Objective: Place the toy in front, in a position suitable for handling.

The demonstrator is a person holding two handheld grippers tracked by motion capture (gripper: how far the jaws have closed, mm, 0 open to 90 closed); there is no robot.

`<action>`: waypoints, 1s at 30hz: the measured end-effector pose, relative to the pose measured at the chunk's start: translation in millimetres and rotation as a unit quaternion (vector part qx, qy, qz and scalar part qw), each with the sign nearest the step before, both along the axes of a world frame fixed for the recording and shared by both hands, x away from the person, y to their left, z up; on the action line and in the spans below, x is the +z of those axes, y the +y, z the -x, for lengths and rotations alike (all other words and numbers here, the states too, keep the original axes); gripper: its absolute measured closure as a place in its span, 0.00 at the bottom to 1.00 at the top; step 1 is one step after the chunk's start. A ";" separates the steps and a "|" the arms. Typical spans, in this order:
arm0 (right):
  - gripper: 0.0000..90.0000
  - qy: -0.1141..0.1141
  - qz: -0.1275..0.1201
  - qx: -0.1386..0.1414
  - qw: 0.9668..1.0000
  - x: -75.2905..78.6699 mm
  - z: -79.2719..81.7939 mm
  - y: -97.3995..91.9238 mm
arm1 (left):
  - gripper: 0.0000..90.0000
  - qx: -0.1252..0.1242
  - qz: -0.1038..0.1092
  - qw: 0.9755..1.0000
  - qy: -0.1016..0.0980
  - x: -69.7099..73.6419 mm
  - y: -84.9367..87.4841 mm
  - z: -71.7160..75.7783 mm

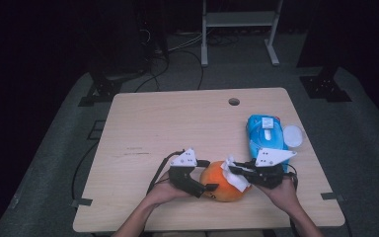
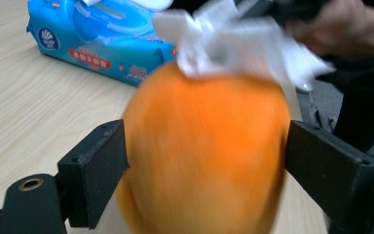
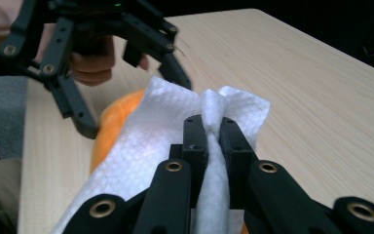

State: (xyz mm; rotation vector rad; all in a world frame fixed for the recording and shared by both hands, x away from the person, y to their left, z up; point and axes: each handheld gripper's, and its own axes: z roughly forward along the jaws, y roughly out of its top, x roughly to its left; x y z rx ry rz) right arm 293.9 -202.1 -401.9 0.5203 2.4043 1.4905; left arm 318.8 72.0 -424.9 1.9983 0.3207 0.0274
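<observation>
The right gripper (image 3: pixel 213 127) has its jaws clamped tight on a fold of white wipe (image 3: pixel 151 141), which drapes over the top of an orange ball (image 2: pixel 204 151). The left gripper (image 1: pixel 197 185) has its jaws spread wide on either side of the ball, pads at its flanks; contact cannot be confirmed through the blur. The ball sits at the counter's (image 1: pixel 168 123) six o'clock edge. A blue wipes packet (image 1: pixel 264 136) lies at three o'clock, with a round white lid (image 1: pixel 293 135) just beside it.
</observation>
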 end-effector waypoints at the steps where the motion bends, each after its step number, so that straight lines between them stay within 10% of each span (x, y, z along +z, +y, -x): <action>1: 0.92 -0.003 0.003 0.006 1.000 0.0 1.5 4.2 | 0.17 -0.003 -0.010 1.000 -0.002 -0.7 -3.6 0.0; 6: 0.92 -0.008 0.012 0.018 1.000 1.5 3.8 19.1 | 0.15 0.000 -0.020 1.000 -0.001 -3.9 -4.2 -0.4; 13: 0.92 0.000 0.005 0.007 1.000 1.6 0.4 9.5 | 0.40 -0.003 -0.028 1.000 -0.014 -5.8 4.6 -1.9; 23: 0.92 0.022 0.004 -0.027 0.999 -10.0 8.3 -24.6 | 0.42 0.009 -0.018 1.000 0.014 -12.2 15.4 -9.2; 30: 0.92 0.005 -0.004 -0.010 1.000 -0.5 7.6 -10.9 | 0.42 0.019 -0.017 1.000 0.018 -12.8 12.4 -10.0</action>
